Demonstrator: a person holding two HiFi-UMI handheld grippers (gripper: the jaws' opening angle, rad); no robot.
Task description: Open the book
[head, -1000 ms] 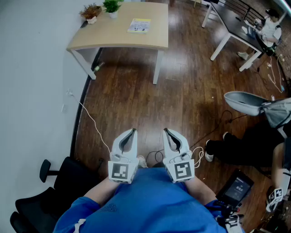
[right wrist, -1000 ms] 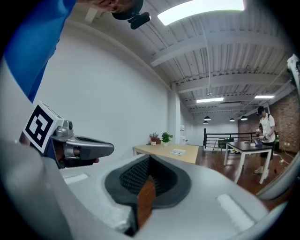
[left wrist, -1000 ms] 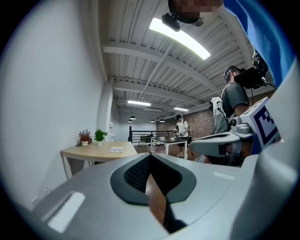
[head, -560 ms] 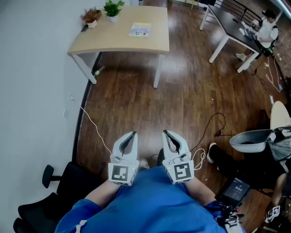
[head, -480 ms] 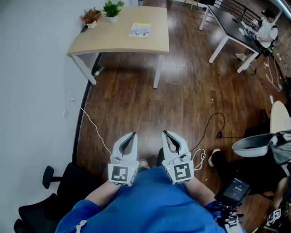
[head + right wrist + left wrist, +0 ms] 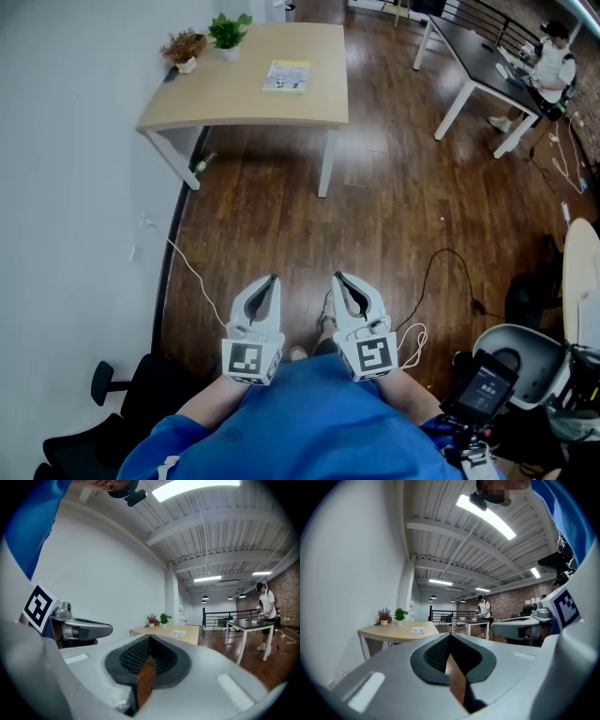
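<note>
Left gripper view is showing my left gripper (image 6: 450, 637) with its jaws pressed together on nothing. Right gripper view is showing the same for my right gripper (image 6: 150, 638). I am holding both side by side, close to my body, over the wooden floor (image 6: 375, 216). The book (image 6: 287, 76) is lying, apparently closed, on the counter (image 6: 216, 103), well apart from both grippers. By my judgement nothing is done: approaching and lifting the cover are remaining.
</note>
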